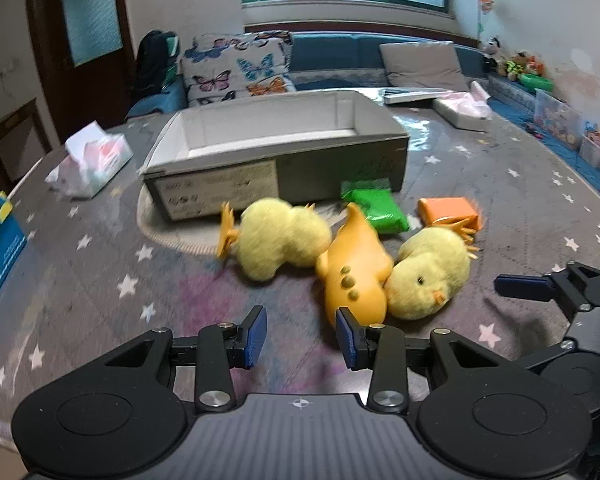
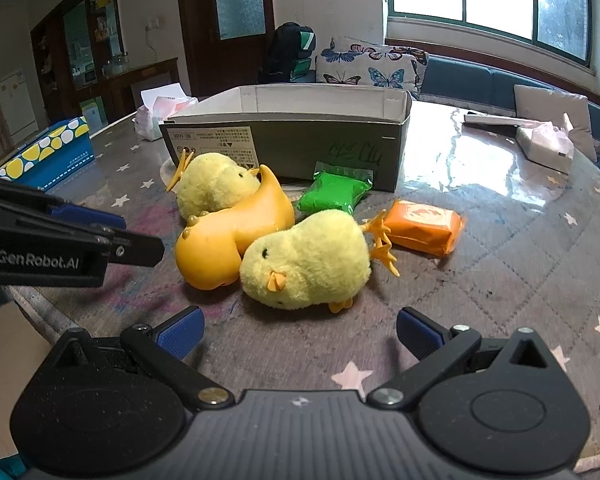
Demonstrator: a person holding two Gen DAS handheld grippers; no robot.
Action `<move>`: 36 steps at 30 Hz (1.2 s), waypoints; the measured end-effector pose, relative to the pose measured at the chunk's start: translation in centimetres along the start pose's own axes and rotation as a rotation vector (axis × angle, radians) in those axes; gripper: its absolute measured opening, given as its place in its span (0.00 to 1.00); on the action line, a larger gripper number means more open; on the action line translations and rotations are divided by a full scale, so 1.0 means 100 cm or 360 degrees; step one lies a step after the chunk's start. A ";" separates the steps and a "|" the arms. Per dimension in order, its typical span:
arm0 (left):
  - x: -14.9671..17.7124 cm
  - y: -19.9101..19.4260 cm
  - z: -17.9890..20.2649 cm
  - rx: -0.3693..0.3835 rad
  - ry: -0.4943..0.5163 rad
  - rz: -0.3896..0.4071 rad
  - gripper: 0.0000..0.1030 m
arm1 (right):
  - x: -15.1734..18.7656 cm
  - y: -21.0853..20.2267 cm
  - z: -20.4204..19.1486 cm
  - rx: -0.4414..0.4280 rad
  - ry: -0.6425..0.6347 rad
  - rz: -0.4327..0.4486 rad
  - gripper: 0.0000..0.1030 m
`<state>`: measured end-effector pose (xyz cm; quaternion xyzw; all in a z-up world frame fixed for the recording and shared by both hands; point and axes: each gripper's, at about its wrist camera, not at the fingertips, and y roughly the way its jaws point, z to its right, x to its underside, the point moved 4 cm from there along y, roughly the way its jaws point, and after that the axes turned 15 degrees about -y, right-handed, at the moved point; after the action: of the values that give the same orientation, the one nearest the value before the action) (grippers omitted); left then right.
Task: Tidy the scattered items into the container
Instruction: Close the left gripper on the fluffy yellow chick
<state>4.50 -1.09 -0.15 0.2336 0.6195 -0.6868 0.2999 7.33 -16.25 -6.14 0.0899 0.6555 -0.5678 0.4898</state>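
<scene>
My left claw [image 1: 302, 338] stands apart, empty, at lower centre; the smooth orange rubber duck [image 1: 354, 270] lies just beyond, between two fluffy yellow plush chicks [image 1: 282, 236]; the open grey cardboard box [image 1: 340, 160] sits mid-frame; right view: my right claw [image 2: 298, 334] gapes empty below the nearer chick [image 2: 306, 258]; green packet [image 2: 332, 192] and orange packet [image 2: 422, 226] lie before the box.

Star-patterned table [image 2: 500, 264] bearing grey box [image 2: 300, 140] far; plush chicks [image 2: 312, 260], orange toy [image 2: 228, 240], green packet [image 2: 332, 192] and orange packet [image 2: 424, 226] near.

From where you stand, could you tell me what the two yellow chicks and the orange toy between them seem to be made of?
Near chick and far chick: fuzzy pile, probably plush fabric. Orange toy: smooth, faintly glossy skin, likely rubber or soft plastic.
</scene>
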 end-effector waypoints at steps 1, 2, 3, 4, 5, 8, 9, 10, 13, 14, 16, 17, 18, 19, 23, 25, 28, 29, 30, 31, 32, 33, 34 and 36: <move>-0.002 0.000 0.003 0.0015 0.0015 0.0006 0.39 | 0.000 0.001 0.001 -0.0002 0.0001 0.0003 1.00; -0.004 0.000 0.006 0.0033 0.0032 0.0016 0.39 | -0.001 0.001 0.001 -0.0006 0.0001 0.0008 1.00; -0.006 0.000 0.009 0.0051 0.0047 0.0021 0.39 | -0.001 0.002 0.002 -0.0008 0.0000 0.0013 1.00; -0.007 0.001 0.012 0.0066 0.0060 0.0013 0.39 | -0.002 0.003 0.002 -0.0008 -0.0002 0.0017 1.00; -0.009 0.001 0.015 0.0087 0.0073 0.0005 0.39 | -0.002 0.004 0.003 -0.0008 -0.0003 0.0020 1.00; -0.015 0.001 0.025 0.0183 0.0114 -0.0002 0.39 | -0.003 0.004 0.004 -0.0017 -0.0009 0.0039 1.00; -0.016 0.000 0.028 0.0223 0.0123 -0.0008 0.39 | -0.003 0.004 0.005 -0.0014 -0.0010 0.0047 1.00; -0.018 0.000 0.032 0.0264 0.0135 -0.0020 0.39 | -0.004 0.005 0.006 -0.0015 -0.0010 0.0053 1.00; -0.021 0.003 0.040 0.0361 0.0156 -0.0087 0.39 | -0.005 0.007 0.007 -0.0026 -0.0011 0.0058 1.00; -0.022 0.004 0.043 0.0379 0.0171 -0.0109 0.39 | -0.005 0.008 0.008 -0.0028 -0.0013 0.0060 1.00; -0.024 0.007 0.049 0.0421 0.0203 -0.0147 0.40 | -0.005 0.010 0.009 -0.0041 -0.0006 0.0074 1.00; -0.025 0.009 0.051 0.0438 0.0221 -0.0165 0.40 | -0.005 0.010 0.009 -0.0050 -0.0003 0.0078 1.00; -0.026 0.012 0.052 0.0451 0.0235 -0.0186 0.40 | -0.005 0.011 0.010 -0.0057 -0.0003 0.0079 1.00; -0.026 0.014 0.054 0.0467 0.0247 -0.0206 0.40 | -0.005 0.012 0.010 -0.0060 -0.0004 0.0080 1.00; -0.029 0.025 0.062 0.0516 0.0301 -0.0290 0.40 | -0.005 0.016 0.014 -0.0074 0.0019 0.0079 0.95; -0.031 0.033 0.066 0.0516 0.0329 -0.0324 0.40 | -0.004 0.018 0.016 -0.0086 0.0035 0.0079 0.93; -0.034 0.041 0.069 0.0530 0.0352 -0.0363 0.40 | -0.004 0.019 0.018 -0.0106 0.0041 0.0083 0.91; -0.035 0.044 0.069 0.0530 0.0354 -0.0377 0.40 | -0.005 0.020 0.019 -0.0112 0.0040 0.0083 0.91; -0.036 0.047 0.070 0.0529 0.0353 -0.0392 0.40 | -0.005 0.020 0.019 -0.0121 0.0041 0.0083 0.90; -0.037 0.050 0.070 0.0535 0.0351 -0.0408 0.40 | -0.005 0.021 0.019 -0.0133 0.0041 0.0083 0.89; -0.038 0.052 0.070 0.0548 0.0349 -0.0425 0.41 | -0.005 0.022 0.019 -0.0140 0.0041 0.0084 0.87; -0.038 0.054 0.071 0.0559 0.0347 -0.0440 0.41 | -0.005 0.022 0.019 -0.0145 0.0043 0.0085 0.85; -0.039 0.056 0.072 0.0568 0.0346 -0.0454 0.41 | -0.005 0.023 0.020 -0.0149 0.0046 0.0085 0.84; -0.039 0.059 0.073 0.0584 0.0348 -0.0483 0.42 | -0.006 0.023 0.022 -0.0158 0.0051 0.0086 0.80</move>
<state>11.77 -8.16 -0.69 0.2612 0.5412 -0.7955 0.0773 10.40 -17.08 -6.95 0.0923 0.6880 -0.5195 0.4983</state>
